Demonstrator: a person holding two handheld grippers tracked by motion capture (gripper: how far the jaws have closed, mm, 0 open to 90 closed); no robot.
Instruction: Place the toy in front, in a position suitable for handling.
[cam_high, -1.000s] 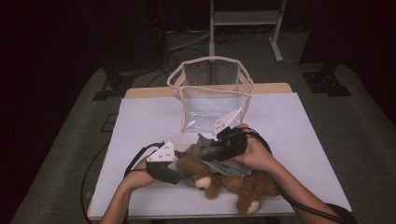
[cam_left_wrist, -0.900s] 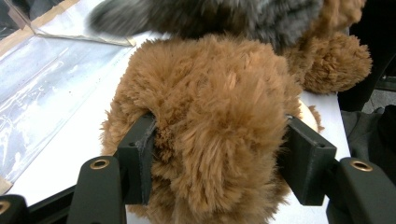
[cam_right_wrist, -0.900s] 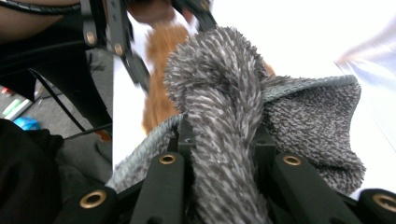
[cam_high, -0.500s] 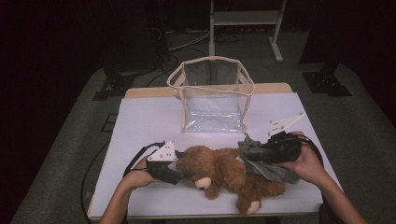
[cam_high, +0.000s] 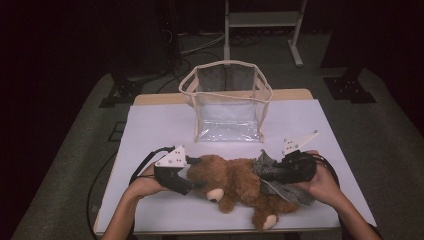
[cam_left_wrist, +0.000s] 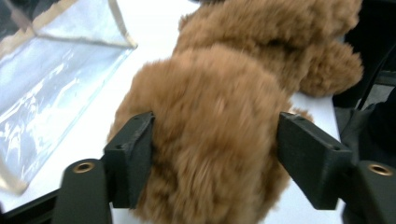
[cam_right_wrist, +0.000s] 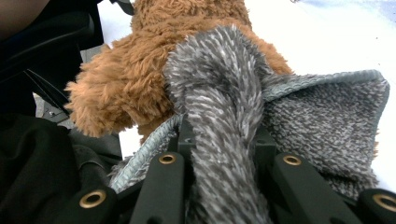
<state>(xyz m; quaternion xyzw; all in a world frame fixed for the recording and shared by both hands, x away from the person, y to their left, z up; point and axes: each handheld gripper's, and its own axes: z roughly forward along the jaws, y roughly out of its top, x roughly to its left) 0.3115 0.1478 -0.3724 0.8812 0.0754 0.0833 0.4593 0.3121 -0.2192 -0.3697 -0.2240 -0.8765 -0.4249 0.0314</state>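
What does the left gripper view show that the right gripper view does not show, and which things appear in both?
Left gripper view: the left gripper with its jaws set wide around the teddy bear's furry brown head, touching it on both sides, and the clear plastic bag lying beyond on the white table.

Right gripper view: the right gripper shut on a fold of the grey knitted cloth, which lies against the bear.

Both: the brown bear and the white table surface.
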